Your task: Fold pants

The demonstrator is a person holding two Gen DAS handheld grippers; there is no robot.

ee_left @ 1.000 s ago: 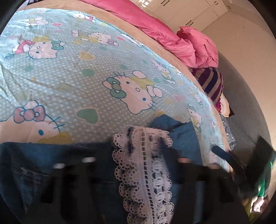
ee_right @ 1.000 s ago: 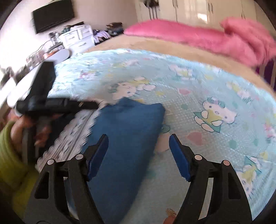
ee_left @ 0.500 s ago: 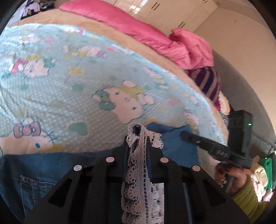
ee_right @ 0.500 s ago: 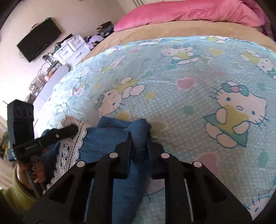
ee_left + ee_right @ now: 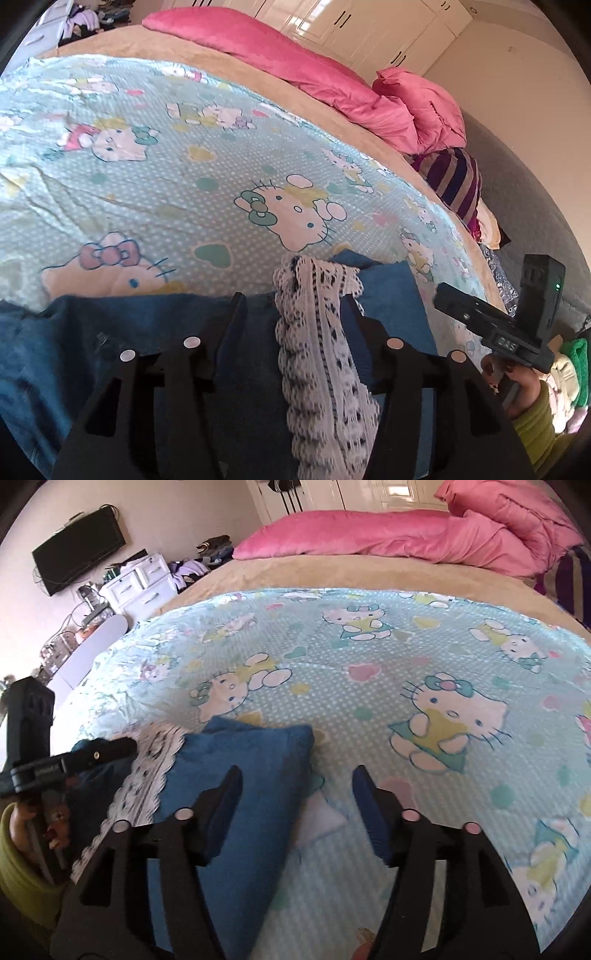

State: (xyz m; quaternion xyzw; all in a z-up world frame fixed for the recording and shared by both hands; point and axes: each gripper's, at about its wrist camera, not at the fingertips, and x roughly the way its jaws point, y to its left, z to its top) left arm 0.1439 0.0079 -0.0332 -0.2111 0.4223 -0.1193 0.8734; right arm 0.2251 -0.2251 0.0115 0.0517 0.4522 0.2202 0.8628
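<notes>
The blue pants [image 5: 240, 775] lie folded on the near edge of the bed's cartoon-cat sheet [image 5: 369, 672], their white lace trim [image 5: 321, 332] running along one side. The left gripper [image 5: 295, 306] is spread wide, with the lace trim between its fingers but not clamped. The right gripper [image 5: 295, 782] is also wide open, holding nothing, over the pants' folded end. Pink bedding [image 5: 406, 535] lies at the far side of the bed.

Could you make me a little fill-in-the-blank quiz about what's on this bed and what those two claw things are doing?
1. Both the left gripper and the right gripper have their jaws ____.
2. The blue pants carry a white ____ trim.
3. The pants lie on a Hello Kitty ____.
4. The bedding heaped at the far end is ____.

Answers: open; lace; sheet; pink
</notes>
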